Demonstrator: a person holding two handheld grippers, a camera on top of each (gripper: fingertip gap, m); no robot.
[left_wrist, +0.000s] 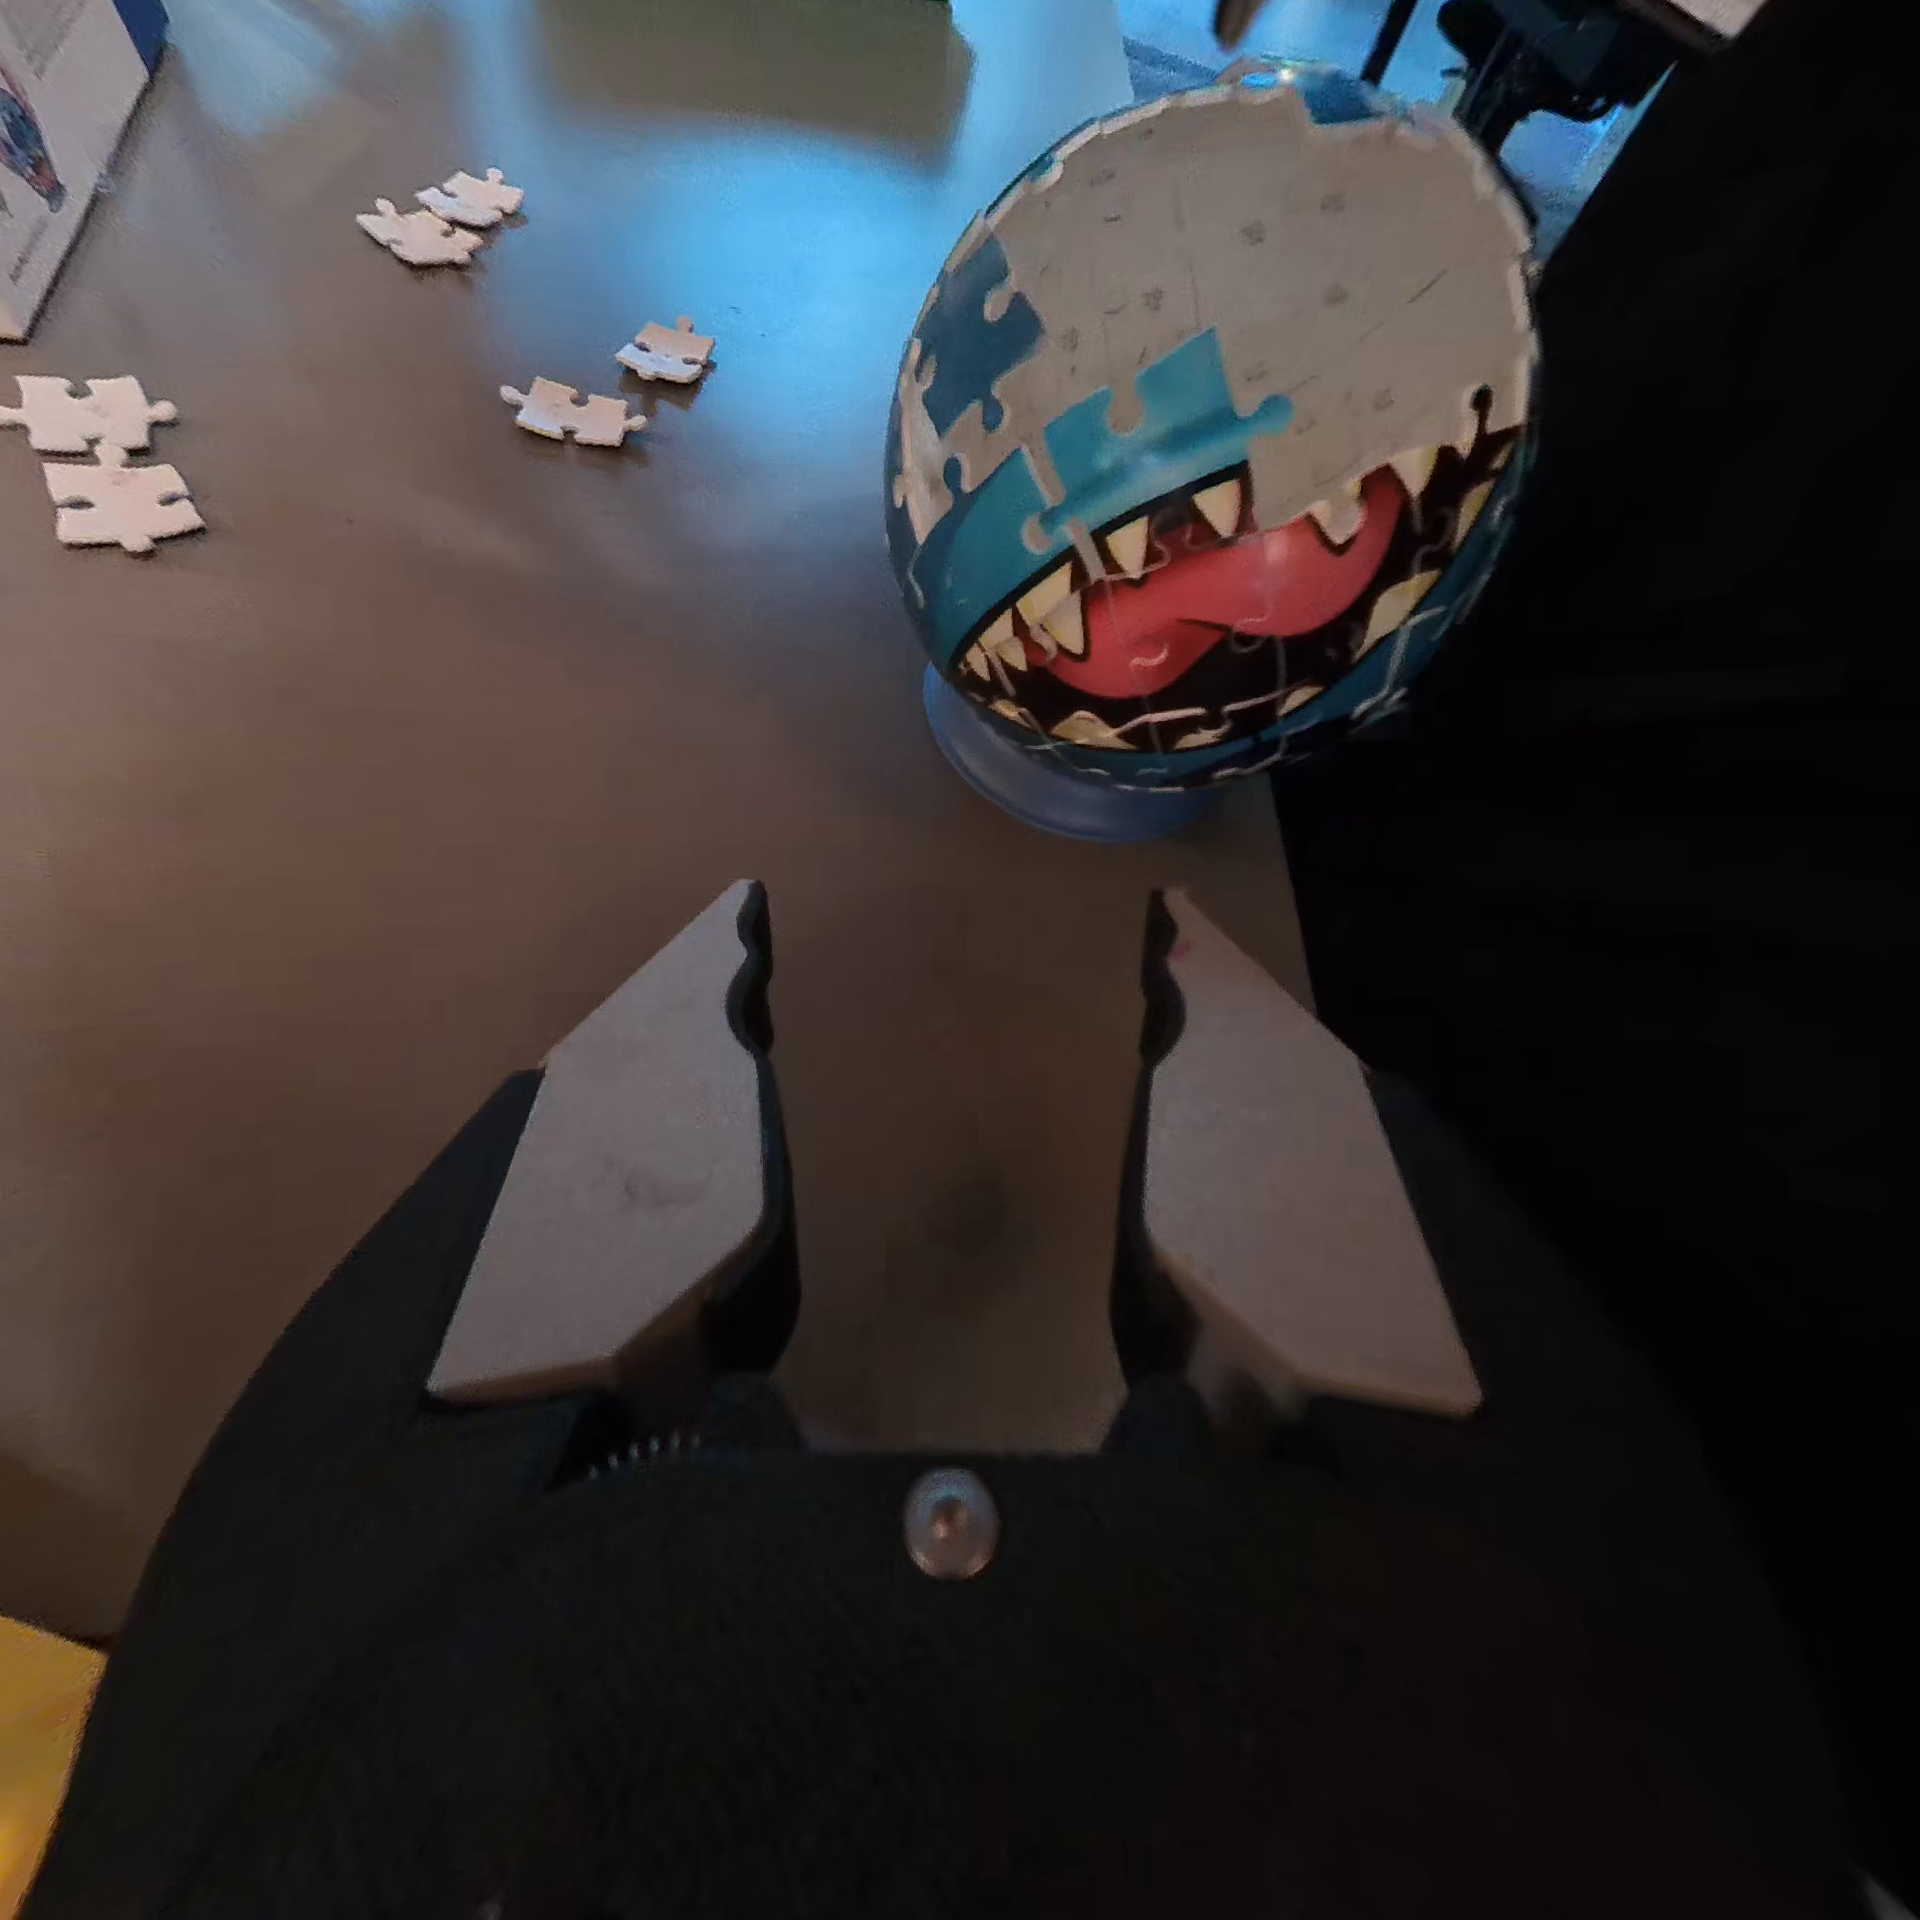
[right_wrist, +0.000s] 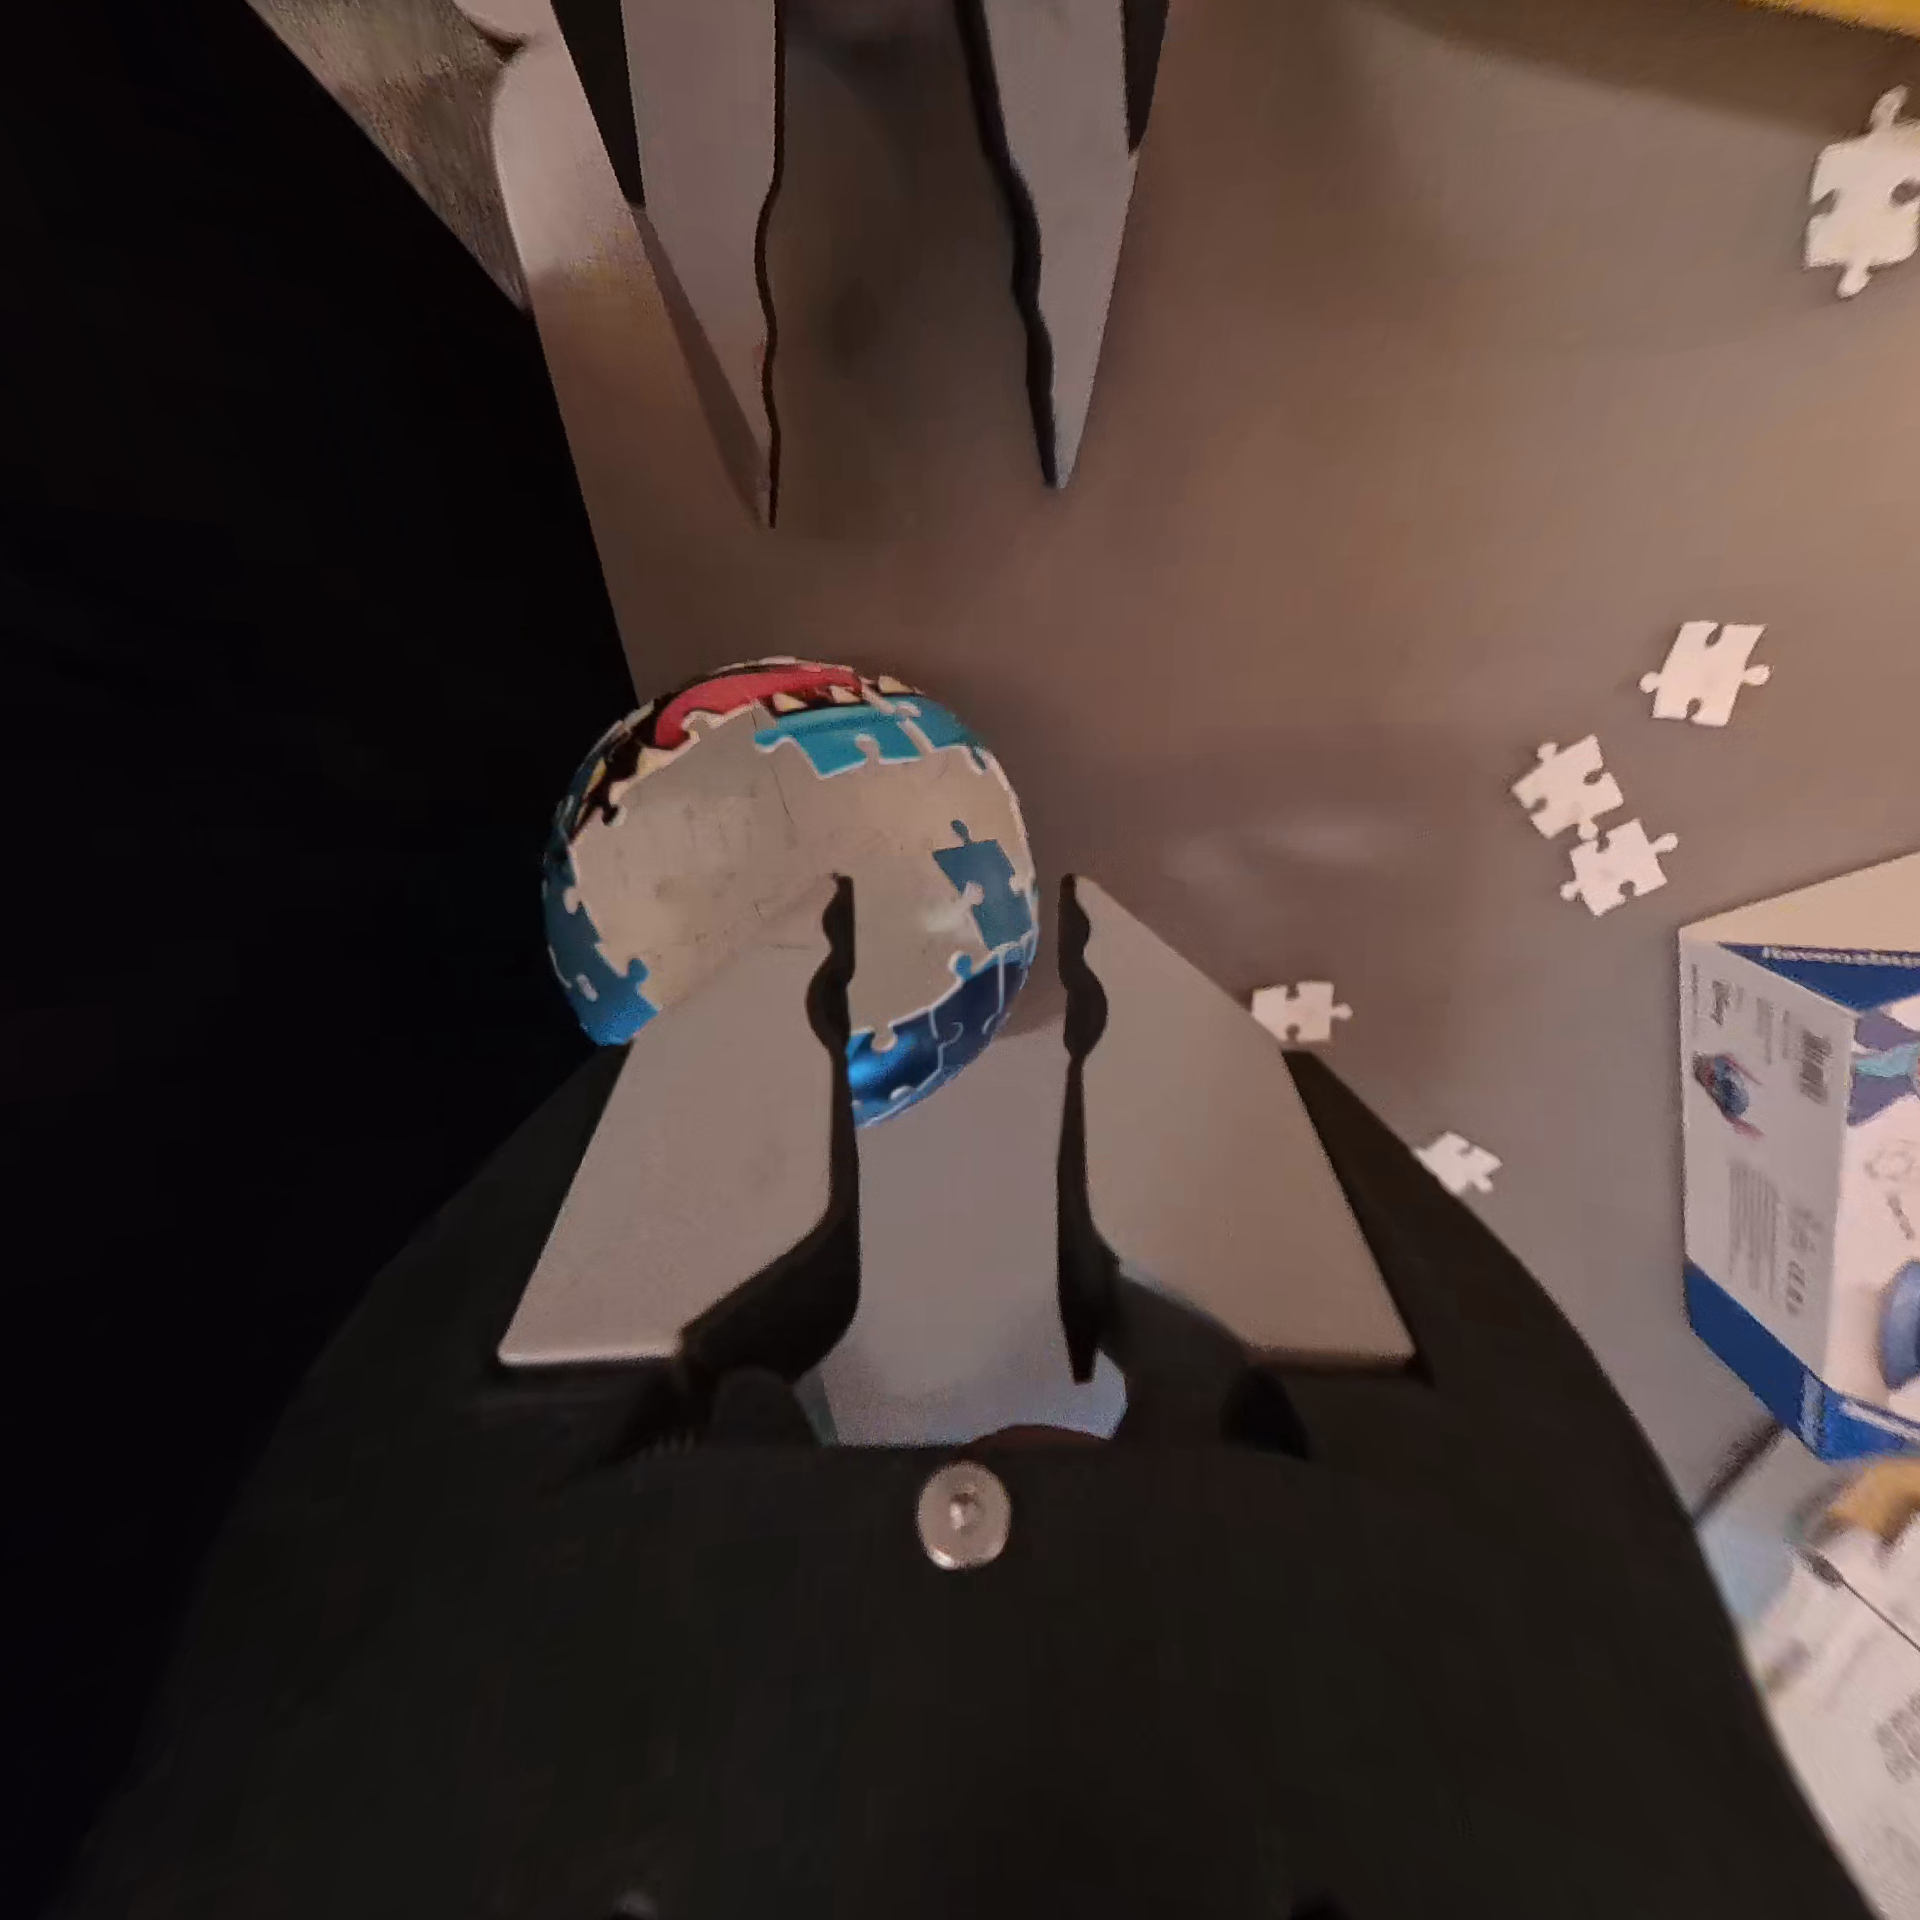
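A round puzzle ball (left_wrist: 1205, 416), partly white, partly blue with a toothed mouth and red tongue, stands on a blue ring stand (left_wrist: 1049, 779) near the table's right edge. My left gripper (left_wrist: 956, 914) is open and empty, just short of the ball, low over the table. In the right wrist view the ball (right_wrist: 748, 842) lies just beyond my right gripper (right_wrist: 956, 904), whose jaws stand a little apart with nothing seen between the tips. The left gripper (right_wrist: 914, 488) faces it from the ball's far side. The right gripper shows in the left wrist view (left_wrist: 1538, 62) as a dark shape behind the ball.
Several loose white puzzle pieces (left_wrist: 571, 410) (right_wrist: 1590, 821) lie on the brown table (left_wrist: 416, 779). A blue-and-white box (right_wrist: 1808, 1143) (left_wrist: 62, 156) stands beyond them. A white object (left_wrist: 1029, 62) stands behind the ball. The table edge (left_wrist: 1288, 935) drops into darkness beside the ball. Papers (right_wrist: 1849, 1662) lie near the box. The left gripper's tips are roughly 12 cm from the right gripper's.
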